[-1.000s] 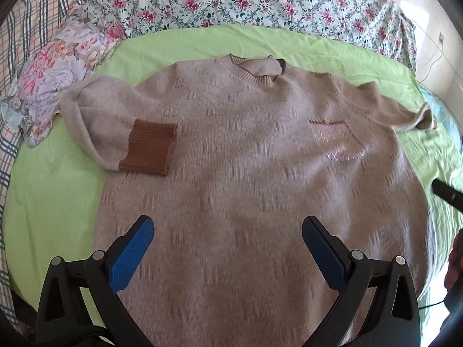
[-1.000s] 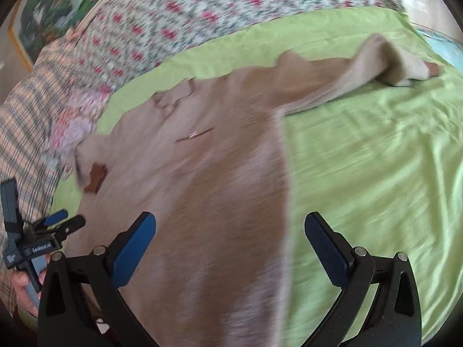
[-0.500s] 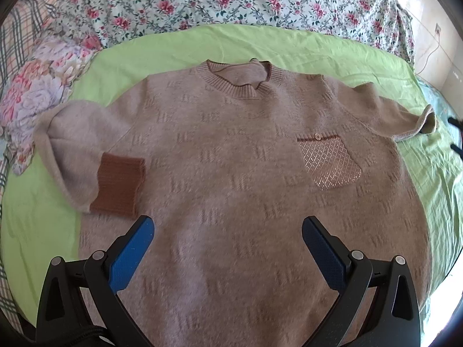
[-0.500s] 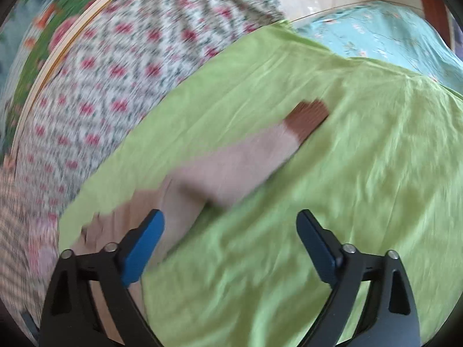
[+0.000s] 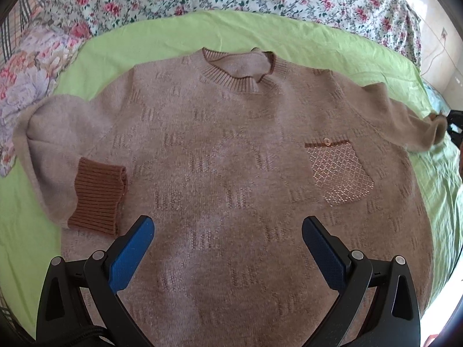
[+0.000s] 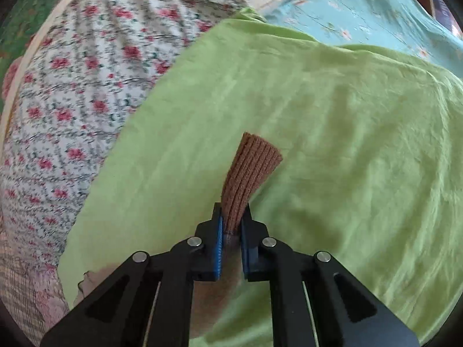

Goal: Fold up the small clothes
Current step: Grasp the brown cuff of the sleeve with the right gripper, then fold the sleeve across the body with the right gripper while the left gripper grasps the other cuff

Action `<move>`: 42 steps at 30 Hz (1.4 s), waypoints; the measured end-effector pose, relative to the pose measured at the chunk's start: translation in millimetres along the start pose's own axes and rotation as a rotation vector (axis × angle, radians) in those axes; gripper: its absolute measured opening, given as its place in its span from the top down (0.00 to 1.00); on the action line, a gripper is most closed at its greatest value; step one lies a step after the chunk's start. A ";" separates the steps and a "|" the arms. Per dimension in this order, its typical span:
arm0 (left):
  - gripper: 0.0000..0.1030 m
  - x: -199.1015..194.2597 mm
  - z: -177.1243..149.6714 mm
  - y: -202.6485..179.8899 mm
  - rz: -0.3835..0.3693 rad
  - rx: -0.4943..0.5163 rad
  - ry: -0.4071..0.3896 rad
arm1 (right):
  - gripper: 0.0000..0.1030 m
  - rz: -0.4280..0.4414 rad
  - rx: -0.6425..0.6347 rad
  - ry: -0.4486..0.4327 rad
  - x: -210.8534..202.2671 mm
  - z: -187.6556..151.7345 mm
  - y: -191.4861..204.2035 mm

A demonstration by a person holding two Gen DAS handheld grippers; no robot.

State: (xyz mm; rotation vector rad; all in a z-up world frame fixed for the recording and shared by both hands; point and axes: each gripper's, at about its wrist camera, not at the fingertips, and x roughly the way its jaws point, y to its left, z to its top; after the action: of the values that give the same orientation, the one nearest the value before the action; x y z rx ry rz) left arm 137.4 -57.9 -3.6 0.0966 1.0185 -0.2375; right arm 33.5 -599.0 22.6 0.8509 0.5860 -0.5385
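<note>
Left wrist view
Left tongs [image 5: 225,243]: hovering with jaws spread wide, gripping nothing, the blue pads [image 5: 131,253] hanging above the lower body of the knit.
Sweater [image 5: 231,173]: lying face up and flat on the green sheet [image 5: 173,31], spreading ahead of and under the open jaws, neckline at the far end.
Near sleeve: lying ahead-left of the jaws, bending back over the body so its brown cuff [image 5: 98,199] is resting just beyond the left pad.
Pocket [image 5: 338,173]: sitting ahead-right of the jaws.
Far sleeve: stretching away to the right edge, where a dark tool is meeting its end.

Right wrist view
Right tongs [image 6: 231,231]: clamping shut on the ribbed cuff [image 6: 251,173] of that stretched sleeve, the cuff poking forward past the fingertips.
Bedding: green sheet [image 6: 332,144] filling the space ahead, floral cover [image 6: 72,86] lying off to the left.

Handling
Feel: looking soft, limp and fairly thick, likely sagging and stretching rather than holding shape; not fragile.
Hold: the ribbed cuffs and hem seem the firmest spots to pinch; the loose mid-body knit would probably bunch.
</note>
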 end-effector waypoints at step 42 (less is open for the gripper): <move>0.06 97.1 86.5 121.3 -0.640 -0.446 0.069 | 0.45 0.377 -0.271 0.237 -11.2 -221.2 198.4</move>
State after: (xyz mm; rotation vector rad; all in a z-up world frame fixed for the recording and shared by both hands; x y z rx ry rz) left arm 287.2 28.6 -44.7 -0.6387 1.1274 -0.5826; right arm 96.9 -308.5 19.4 0.7470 0.6767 -0.0124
